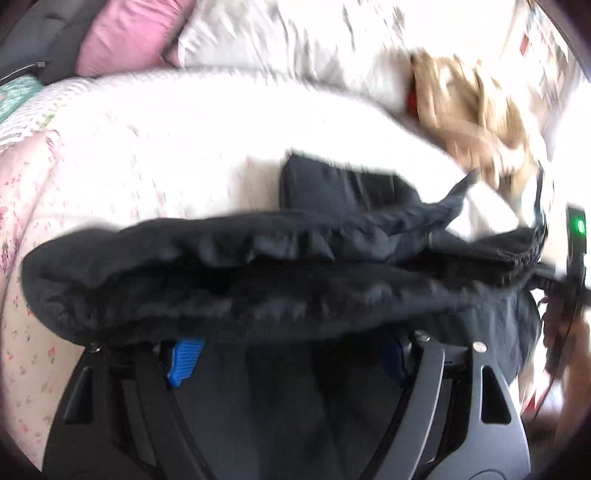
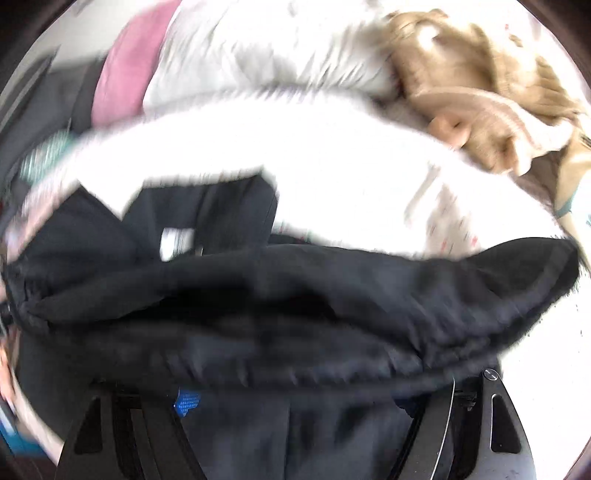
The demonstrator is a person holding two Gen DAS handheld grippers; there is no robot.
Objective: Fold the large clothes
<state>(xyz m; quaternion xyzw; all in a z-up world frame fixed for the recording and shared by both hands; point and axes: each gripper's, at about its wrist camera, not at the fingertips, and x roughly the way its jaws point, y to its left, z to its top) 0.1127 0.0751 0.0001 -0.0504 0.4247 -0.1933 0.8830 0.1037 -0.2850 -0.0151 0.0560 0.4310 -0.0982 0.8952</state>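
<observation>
Both views are motion-blurred, so fine detail is soft.

Left wrist view first. At far left we see a dark headboard (image 1: 33, 33), then a pink pillow (image 1: 129, 33) and a white pillow (image 1: 258, 33) along the top. Under them the floral bedspread (image 1: 110, 155) fills the middle, blown out by light. A tan garment (image 1: 465, 107) lies at upper right. The black garment (image 1: 258, 273) bunches in a thick roll across our left gripper (image 1: 284, 354), covering its fingertips. Only one blue finger pad (image 1: 183, 360) shows at left, with cloth filling the space beside it. We read the jaws as clamped on that roll, though the tips themselves are hidden. A folded part of the same garment sits flat on the bed just behind the roll. At far right this view alone catches the other tool's body with a green LED (image 1: 579, 225), cloth running to it.

Right wrist view. The pink pillow (image 2: 129, 74) and white pillow (image 2: 258, 55) sit at upper left here, and the tan garment (image 2: 480, 85) looks larger at upper right. Only this view shows a white tag (image 2: 177, 243) on the flat part of the black garment (image 2: 295, 314). The roll drapes over our right gripper (image 2: 295, 398) too. A small patch of blue pad (image 2: 186, 404) peeks out at left and the other side is buried. The jaws look pinched on the fabric, tips unseen. The bedspread (image 2: 332, 166) is plain white glare here.
</observation>
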